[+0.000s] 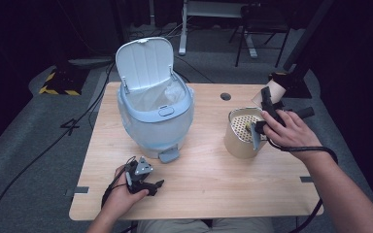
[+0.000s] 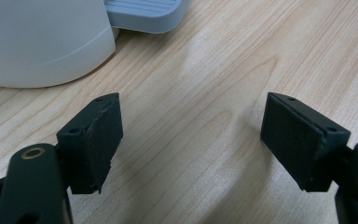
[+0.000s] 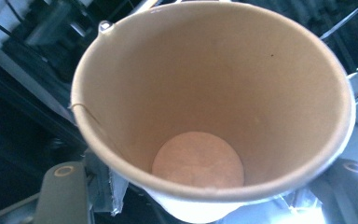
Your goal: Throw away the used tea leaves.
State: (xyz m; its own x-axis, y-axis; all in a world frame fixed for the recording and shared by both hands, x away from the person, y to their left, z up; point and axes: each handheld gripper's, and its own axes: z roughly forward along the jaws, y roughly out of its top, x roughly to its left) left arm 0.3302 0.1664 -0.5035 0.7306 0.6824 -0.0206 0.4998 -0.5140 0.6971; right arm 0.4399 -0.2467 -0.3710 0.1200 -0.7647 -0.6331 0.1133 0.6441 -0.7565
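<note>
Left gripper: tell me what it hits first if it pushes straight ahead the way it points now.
Probably the bin's grey foot pedal. The left gripper, jaws open, points along the bare wooden table at it; depth is uncertain.

You've got a wooden table (image 1: pixel 209 189) w/ cable hole (image 1: pixel 226 96); behind it, grey floor w/ black-yellow hazard tape (image 1: pixel 58 90), chair legs (image 1: pixel 245 46), desk frame (image 1: pixel 183 29).
</note>
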